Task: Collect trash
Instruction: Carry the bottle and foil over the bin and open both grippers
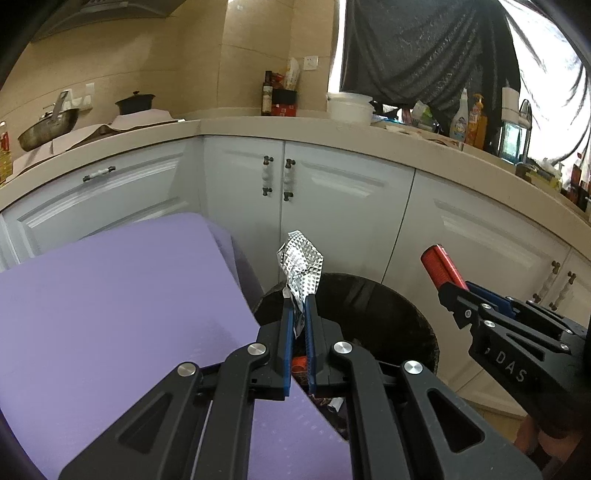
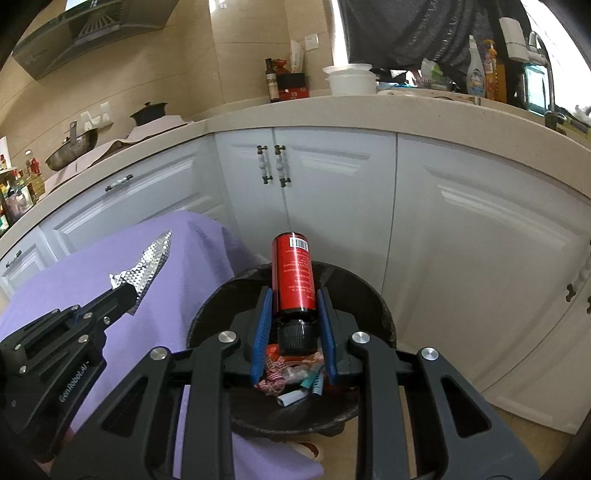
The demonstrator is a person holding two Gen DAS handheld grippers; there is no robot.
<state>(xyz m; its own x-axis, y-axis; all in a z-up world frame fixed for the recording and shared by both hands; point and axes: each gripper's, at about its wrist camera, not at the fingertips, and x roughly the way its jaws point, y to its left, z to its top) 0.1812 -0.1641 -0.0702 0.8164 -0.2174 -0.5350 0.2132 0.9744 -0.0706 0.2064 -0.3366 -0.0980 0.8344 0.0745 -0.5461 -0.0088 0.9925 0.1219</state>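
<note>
**Setting: a domestic kitchen**

A beige L-shaped countertop (image 1: 295, 127) runs above white panelled cabinet doors (image 2: 332, 192) with small dark handles. A range hood (image 2: 92, 33) hangs over a wok (image 1: 48, 129) and a dark lidded pot (image 1: 135, 103). Bottles (image 1: 469, 118) (cleaning sprays among them) crowd the tiled corner.

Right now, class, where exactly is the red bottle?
The red bottle is clamped in the right gripper, cap toward the camera, above the dark trash bin in front of the white cabinets.
</note>
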